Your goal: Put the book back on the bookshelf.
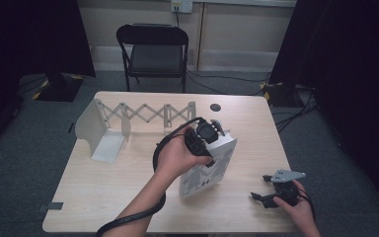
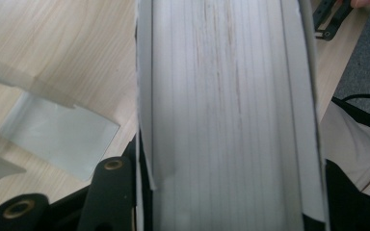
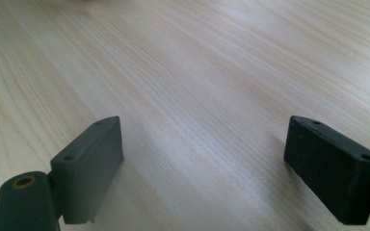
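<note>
A thick white book (image 1: 211,170) with dark figures on its cover stands tilted on the wooden table (image 1: 128,187), right of the middle. My left gripper (image 1: 208,140) comes down on its top edge and is shut on it. In the left gripper view the book's page edges (image 2: 226,110) run up between the two black jaws, and the left jaw presses on the cover. My right gripper (image 1: 260,188) rests low over the table near the front right corner. It is open, and in the right gripper view bare wood lies between its fingertips (image 3: 204,163).
A white expanding book rack (image 1: 128,121) with a scissor lattice and an L-shaped end plate (image 2: 62,137) stands at the table's back left. A dark round spot (image 1: 215,107) marks the back edge. A black folding chair (image 1: 153,49) stands behind the table.
</note>
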A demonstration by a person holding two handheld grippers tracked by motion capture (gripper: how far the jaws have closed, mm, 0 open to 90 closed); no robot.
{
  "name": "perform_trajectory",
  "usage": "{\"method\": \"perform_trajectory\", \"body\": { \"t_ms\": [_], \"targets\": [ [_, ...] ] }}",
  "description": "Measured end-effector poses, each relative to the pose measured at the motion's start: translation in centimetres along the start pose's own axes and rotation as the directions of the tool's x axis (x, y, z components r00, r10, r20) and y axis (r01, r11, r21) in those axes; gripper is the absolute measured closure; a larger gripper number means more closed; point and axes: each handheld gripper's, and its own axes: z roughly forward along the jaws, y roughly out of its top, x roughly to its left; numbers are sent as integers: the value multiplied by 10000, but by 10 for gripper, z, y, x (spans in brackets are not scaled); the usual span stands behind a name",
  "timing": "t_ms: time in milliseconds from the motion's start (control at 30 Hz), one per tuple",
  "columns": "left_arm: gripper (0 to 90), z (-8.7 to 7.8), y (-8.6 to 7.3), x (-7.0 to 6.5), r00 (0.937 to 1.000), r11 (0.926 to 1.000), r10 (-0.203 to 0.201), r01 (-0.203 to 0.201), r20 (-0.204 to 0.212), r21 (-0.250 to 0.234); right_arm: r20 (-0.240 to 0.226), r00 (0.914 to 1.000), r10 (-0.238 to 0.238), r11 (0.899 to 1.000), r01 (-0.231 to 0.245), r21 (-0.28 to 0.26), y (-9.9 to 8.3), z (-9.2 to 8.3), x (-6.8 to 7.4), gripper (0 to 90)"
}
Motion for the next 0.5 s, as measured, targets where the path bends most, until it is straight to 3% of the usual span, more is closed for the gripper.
{"method": "perform_trajectory", "body": {
  "t_ms": [200,500],
  "targets": [
    [514,-9,-8,4,9990,9991,-424,425,-143,30,-15,10000,-22,10000,22,10,0,0,0,129],
    [514,-17,-18,10,9970,9972,-740,742,-213,48,-27,10000,-60,10000,60,5,0,0,-1,129]
  ]
}}
